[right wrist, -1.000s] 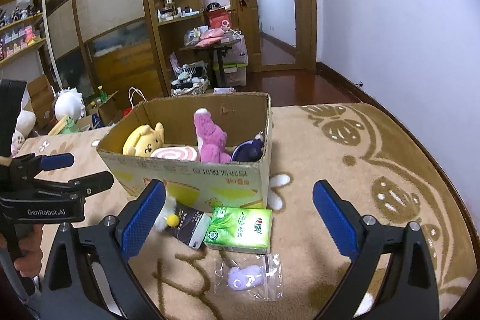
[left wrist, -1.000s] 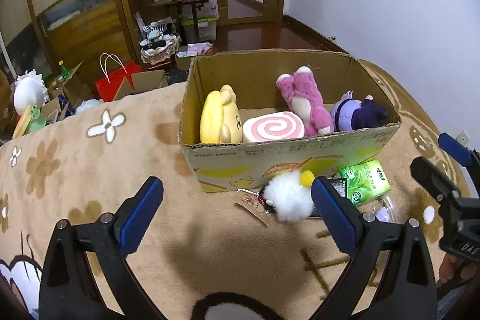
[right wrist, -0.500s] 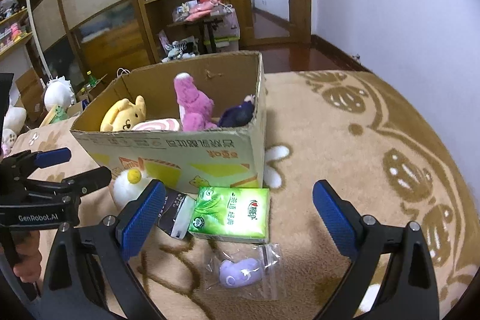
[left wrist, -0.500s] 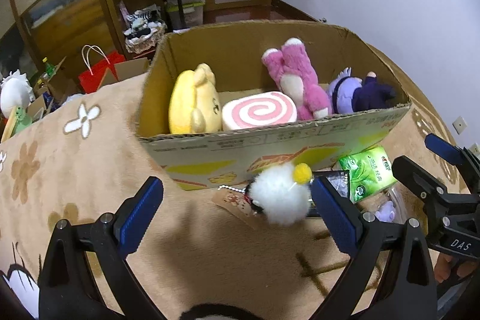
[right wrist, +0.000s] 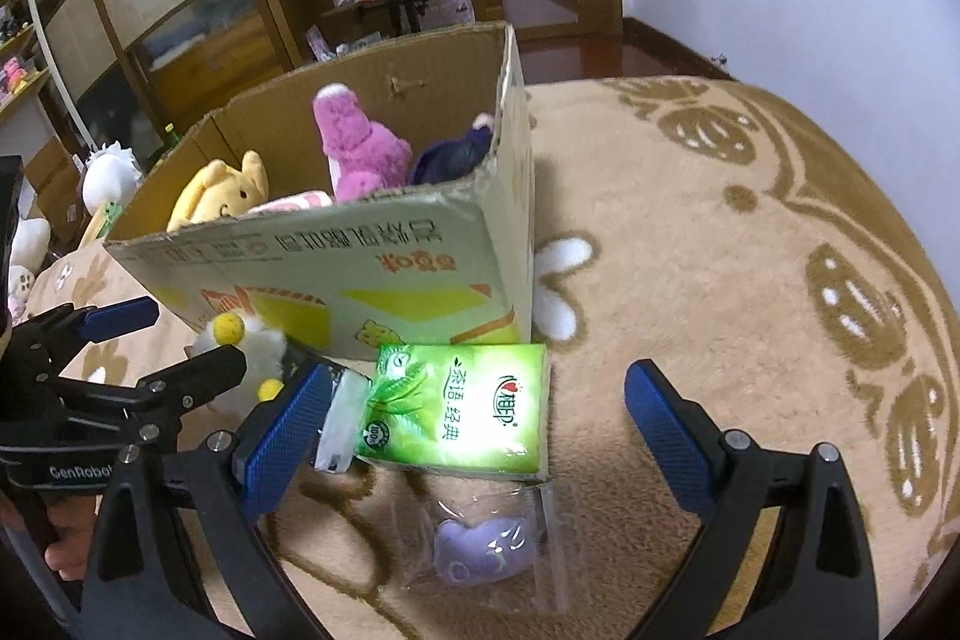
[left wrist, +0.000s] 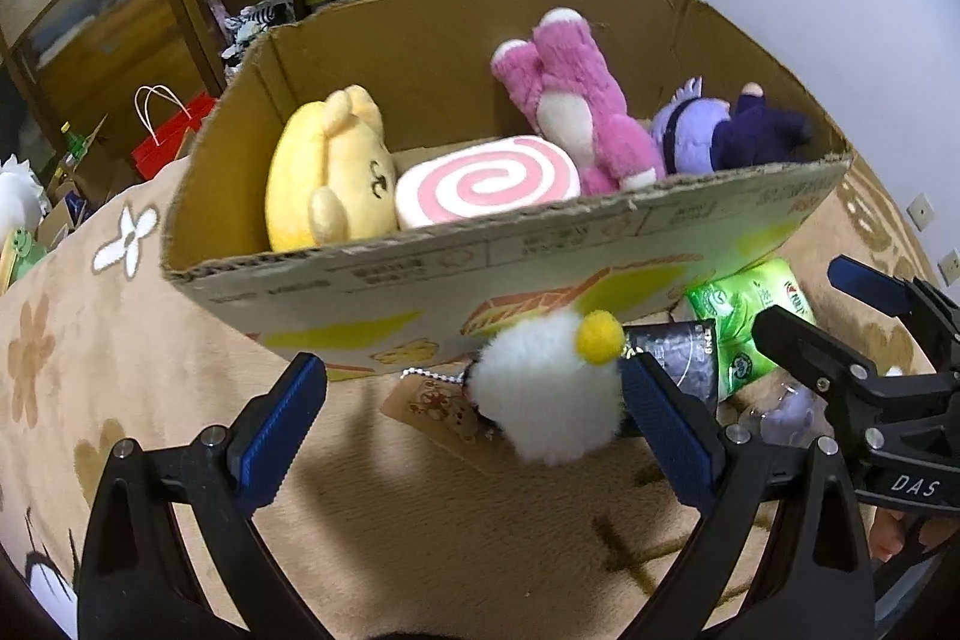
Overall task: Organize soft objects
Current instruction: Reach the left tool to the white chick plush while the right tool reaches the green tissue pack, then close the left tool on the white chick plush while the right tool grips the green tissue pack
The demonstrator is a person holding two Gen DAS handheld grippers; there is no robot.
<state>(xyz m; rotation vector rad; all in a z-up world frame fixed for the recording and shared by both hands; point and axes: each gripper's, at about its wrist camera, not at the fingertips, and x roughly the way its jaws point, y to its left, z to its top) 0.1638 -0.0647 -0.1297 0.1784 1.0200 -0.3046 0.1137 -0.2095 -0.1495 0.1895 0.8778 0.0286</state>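
Observation:
A cardboard box (left wrist: pixel 540 274) on the beige blanket holds a yellow plush (left wrist: pixel 327 178), a pink swirl roll plush (left wrist: pixel 486 178), a pink plush (left wrist: pixel 576 100) and a purple doll (left wrist: pixel 726 130). A white fluffy pom-pom toy (left wrist: pixel 546 388) with a yellow ball and a paper tag lies in front of the box, between the fingers of my open left gripper (left wrist: pixel 468 430), close to the right finger. My open right gripper (right wrist: pixel 474 436) hovers over a green tissue pack (right wrist: pixel 462 412) and a bagged purple toy (right wrist: pixel 480 550). The box shows in the right wrist view (right wrist: pixel 360 268).
A dark packet (left wrist: pixel 678 352) lies between the pom-pom and the tissue pack. The flower-patterned beige blanket (right wrist: pixel 720 250) spreads to the right of the box. Shelves, bags and clutter stand beyond the blanket's far edge.
Both grippers have moved forward and down toward the items in front of the box. The pom-pom now sits between the left fingers; the tissue pack sits between the right fingers.

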